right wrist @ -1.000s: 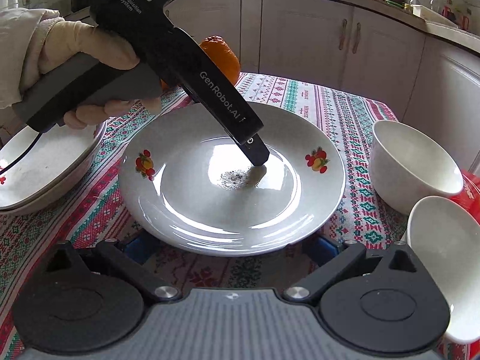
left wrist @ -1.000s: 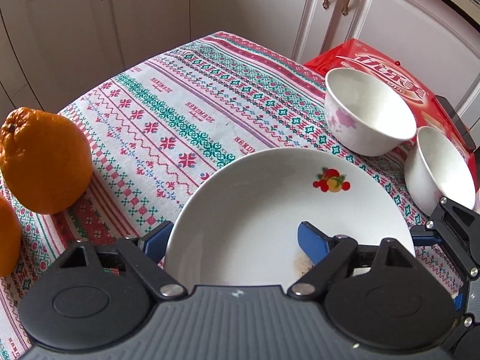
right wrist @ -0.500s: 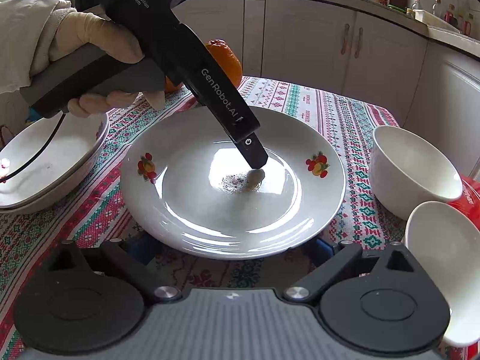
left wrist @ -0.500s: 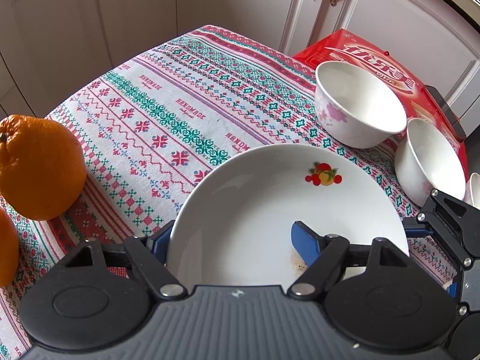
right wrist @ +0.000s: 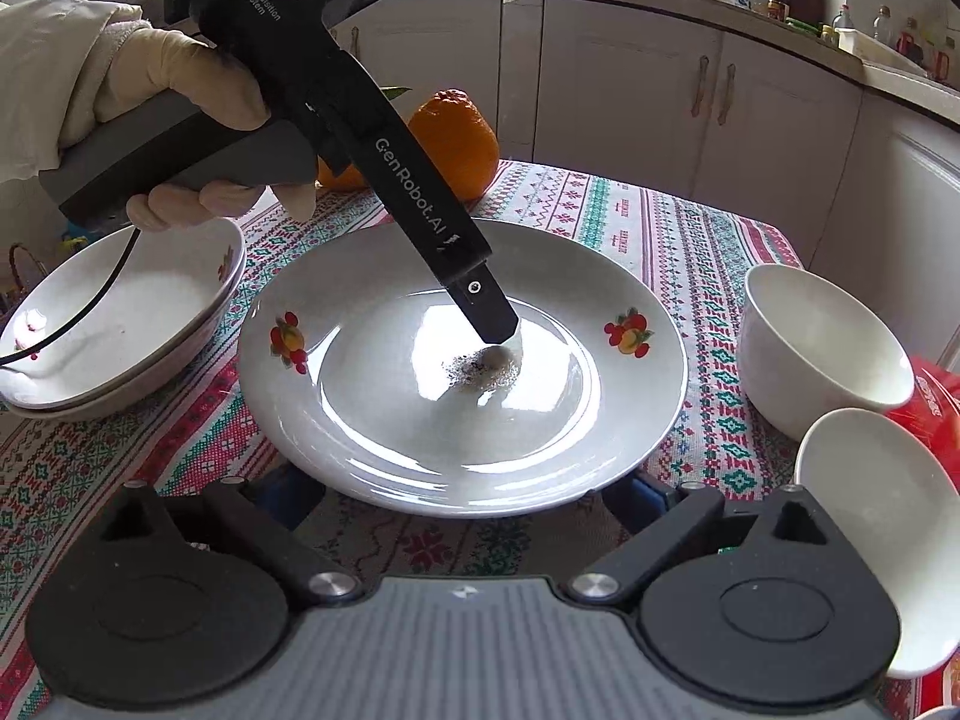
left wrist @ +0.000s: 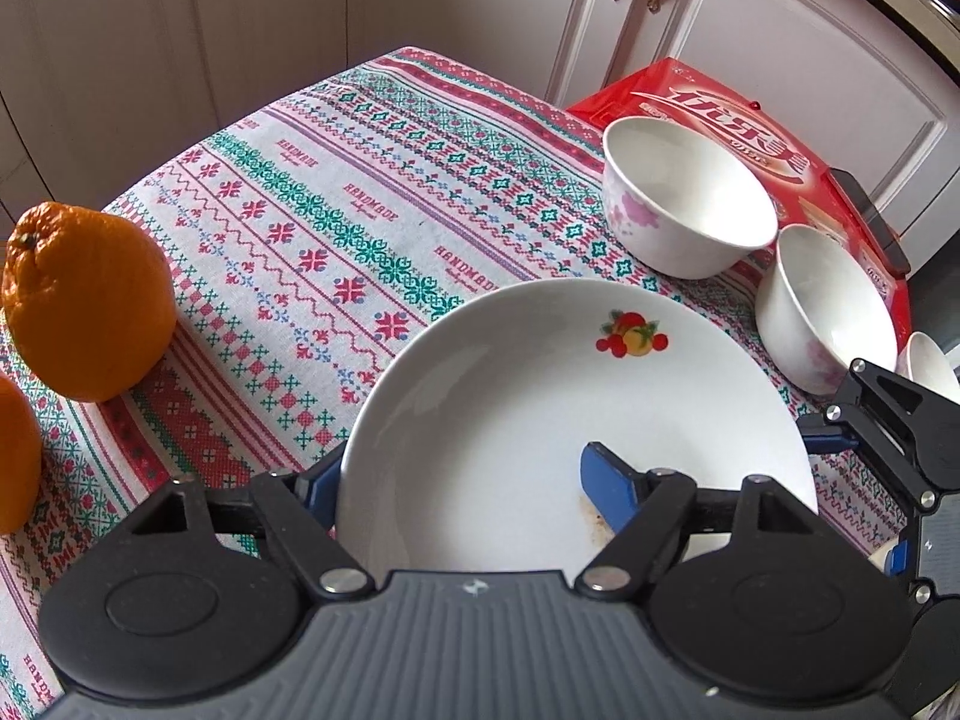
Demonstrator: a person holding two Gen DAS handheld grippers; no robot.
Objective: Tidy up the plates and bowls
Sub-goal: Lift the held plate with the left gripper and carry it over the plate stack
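Cream cabinet doors (right wrist: 636,102) with brass handles (right wrist: 714,90) lined the room behind a patterned tablecloth (left wrist: 336,228), beneath a cluttered countertop (right wrist: 840,30) in soft daylight.

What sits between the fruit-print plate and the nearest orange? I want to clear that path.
Nothing: in the left wrist view only bare patterned tablecloth lies between the plate and the orange.

Plate (right wrist: 372,420): we log white, fruit motifs, flat, frame centre.
Bowls (right wrist: 822,348): white, upright, right edge.
Stacked plates (right wrist: 120,324): left.
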